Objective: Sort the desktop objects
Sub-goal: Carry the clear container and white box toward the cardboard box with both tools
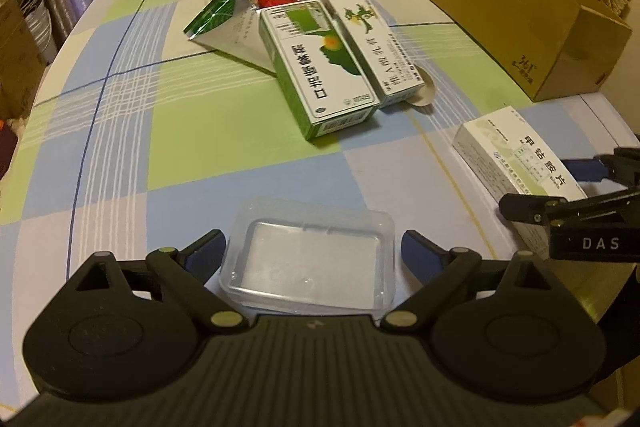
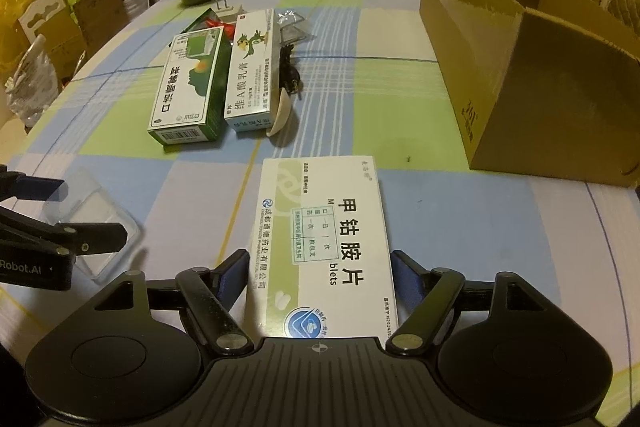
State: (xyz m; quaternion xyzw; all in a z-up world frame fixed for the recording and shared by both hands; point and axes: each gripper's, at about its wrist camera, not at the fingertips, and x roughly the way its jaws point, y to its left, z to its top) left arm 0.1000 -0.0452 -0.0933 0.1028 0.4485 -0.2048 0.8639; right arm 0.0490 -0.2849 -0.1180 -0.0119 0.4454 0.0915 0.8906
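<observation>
While our left gripper (image 1: pixel 314 251) stands with jaws spread around the clear tray (image 1: pixel 308 259) at lower centre and our right gripper (image 2: pixel 318 269) with jaws spread beside the white box (image 2: pixel 324 247), neither is pinching anything yet. We judge the slick tray could skid or flex if squeezed off-centre, and the white box could twist out. We count three medicine boxes, one tray, one carton (image 2: pixel 532 83) at upper right, all on the worktop (image 1: pixel 120 147).
</observation>
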